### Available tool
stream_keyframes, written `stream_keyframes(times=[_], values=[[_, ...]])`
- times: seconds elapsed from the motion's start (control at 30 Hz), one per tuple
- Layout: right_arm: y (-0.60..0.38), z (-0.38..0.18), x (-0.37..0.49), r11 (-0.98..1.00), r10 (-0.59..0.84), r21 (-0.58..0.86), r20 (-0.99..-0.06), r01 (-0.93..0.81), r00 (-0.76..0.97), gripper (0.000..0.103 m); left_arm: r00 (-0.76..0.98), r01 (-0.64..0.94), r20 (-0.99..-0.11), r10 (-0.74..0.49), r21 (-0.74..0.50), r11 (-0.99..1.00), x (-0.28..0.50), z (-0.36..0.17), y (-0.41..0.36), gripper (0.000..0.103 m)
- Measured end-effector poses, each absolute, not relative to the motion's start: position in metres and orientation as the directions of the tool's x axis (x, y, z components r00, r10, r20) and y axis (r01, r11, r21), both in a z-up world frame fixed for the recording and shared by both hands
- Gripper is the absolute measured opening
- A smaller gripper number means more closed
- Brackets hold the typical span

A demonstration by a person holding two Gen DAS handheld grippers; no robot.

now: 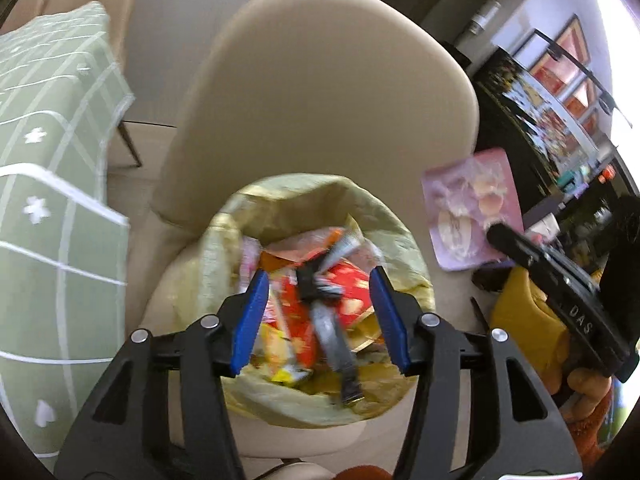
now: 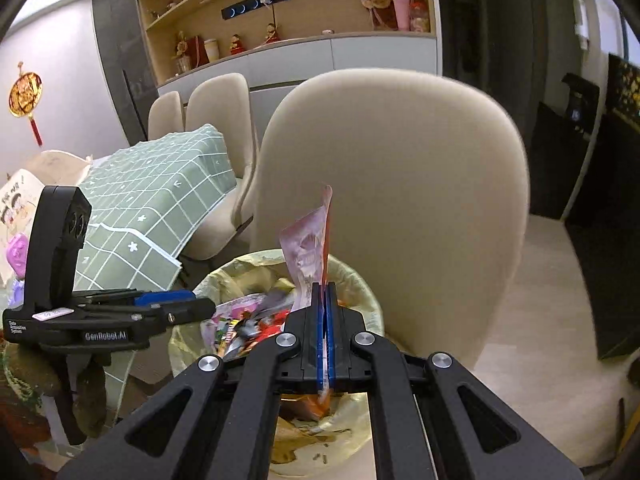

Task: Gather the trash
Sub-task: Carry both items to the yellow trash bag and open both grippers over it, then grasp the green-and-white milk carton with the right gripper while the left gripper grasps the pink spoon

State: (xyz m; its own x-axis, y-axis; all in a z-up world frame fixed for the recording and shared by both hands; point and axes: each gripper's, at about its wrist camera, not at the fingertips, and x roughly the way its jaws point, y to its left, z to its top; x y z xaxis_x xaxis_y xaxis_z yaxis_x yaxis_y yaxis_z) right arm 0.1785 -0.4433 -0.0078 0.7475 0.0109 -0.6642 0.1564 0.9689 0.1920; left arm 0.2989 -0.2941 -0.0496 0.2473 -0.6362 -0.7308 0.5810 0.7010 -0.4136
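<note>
Two hand-held grippers are seen over a round trash bin (image 1: 412, 276) lined with a pale yellow-green bag and set on the floor in front of a beige chair (image 1: 320, 92).

The left gripper (image 1: 320, 312) is held directly above the bin's mouth, its blue fingers (image 1: 251, 320) spread fairly wide with nothing pressed between them. Below them, blurred snack wrappers (image 1: 316, 304) in red, orange, yellow and silver are seen in the bin; whether a silver strip among them is falling or lying still cannot be told.

The right gripper (image 2: 325, 332) is seen with its fingers closed tight on a pink wrapper (image 2: 310, 248), which stands upright out of the tips, above the far rim of the bin. In the left wrist view the same pink wrapper is seen to the right of the bin, just beside its rim.

A table draped in a green checked cloth (image 1: 52, 160) is seen to the left.

The step in hand is judged to be the drop-off: the left side appears emptied, the right still loaded. The next move is judged to call for the pink wrapper to be brought over the bin's opening and the right fingers to be parted, so the wrapper falls inside rather than onto the floor.
</note>
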Motion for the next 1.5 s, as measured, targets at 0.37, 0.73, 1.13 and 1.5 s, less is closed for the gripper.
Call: stream_keyframes(times=[0.37,0.73,1.13,1.5], values=[[-0.388,-0.101,0.225,0.974,0.108,0.206,-0.793,0.097,0.6,0.004,0.461,0.557,-0.669,-0.582,-0.292,0.777,0.271,-0.011,-0.221,0.054],[-0.382,-0.088,0.226,0.986,0.027,0.124,-0.785,0.115,0.619,0.016,0.552,0.523,-0.61,-0.569,-0.278,0.806,0.252,0.027,-0.141,0.06],[-0.362,-0.027,0.202,0.992,0.03,0.107,-0.683,0.059,0.729,0.043,0.724,0.372,-0.553,-0.413,-0.191,0.908,0.239,0.052,-0.008,0.06],[-0.249,0.011,0.233,0.982,0.19,0.106,-0.599,-0.158,0.778,0.043,0.768,0.052,-0.622,-0.15,-0.173,0.984,0.229,0.036,0.143,0.06]])
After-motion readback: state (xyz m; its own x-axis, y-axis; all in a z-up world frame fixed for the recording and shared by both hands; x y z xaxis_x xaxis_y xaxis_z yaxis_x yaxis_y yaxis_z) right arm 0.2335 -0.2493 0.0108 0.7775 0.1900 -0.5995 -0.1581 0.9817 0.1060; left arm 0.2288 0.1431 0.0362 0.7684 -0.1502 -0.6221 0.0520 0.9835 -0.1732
